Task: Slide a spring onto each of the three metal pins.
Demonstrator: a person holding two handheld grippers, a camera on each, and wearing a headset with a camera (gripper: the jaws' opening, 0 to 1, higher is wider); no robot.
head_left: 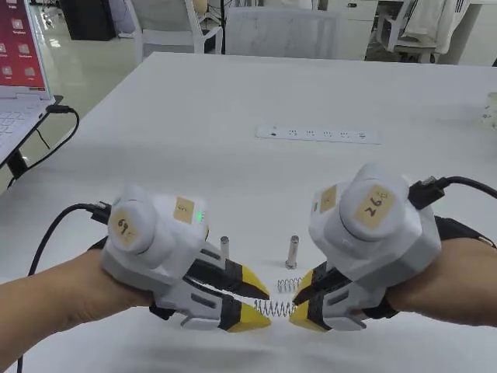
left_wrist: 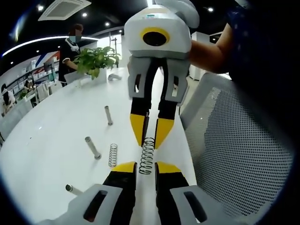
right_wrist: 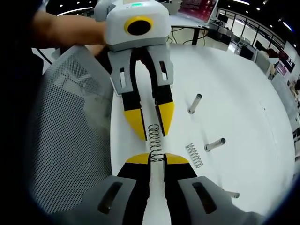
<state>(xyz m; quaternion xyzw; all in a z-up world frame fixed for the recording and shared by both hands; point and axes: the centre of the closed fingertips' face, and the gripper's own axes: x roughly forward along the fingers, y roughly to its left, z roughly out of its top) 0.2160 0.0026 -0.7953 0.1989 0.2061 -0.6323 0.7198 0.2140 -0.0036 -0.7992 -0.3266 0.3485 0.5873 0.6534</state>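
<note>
A spring (head_left: 276,309) hangs level just above the white table (head_left: 233,101), stretched between my two grippers. My left gripper (head_left: 260,305) is shut on its left end and my right gripper (head_left: 298,305) on its right end. In the left gripper view the spring (left_wrist: 147,154) runs from my own jaws (left_wrist: 146,168) up to the right gripper's tips (left_wrist: 150,133). The right gripper view shows this spring (right_wrist: 155,143) the same way. Two metal pins (head_left: 224,247) (head_left: 293,250) stand upright behind the grippers. A third pin (left_wrist: 72,189) is nearer. A loose spring (head_left: 289,284) lies on the table.
A white power strip (head_left: 318,134) lies mid-table. A laptop (head_left: 15,70) with a black cable (head_left: 58,140) sits at the left edge. Chairs (head_left: 279,31) stand beyond the far edge. A mesh chair (left_wrist: 225,140) is close to the near edge.
</note>
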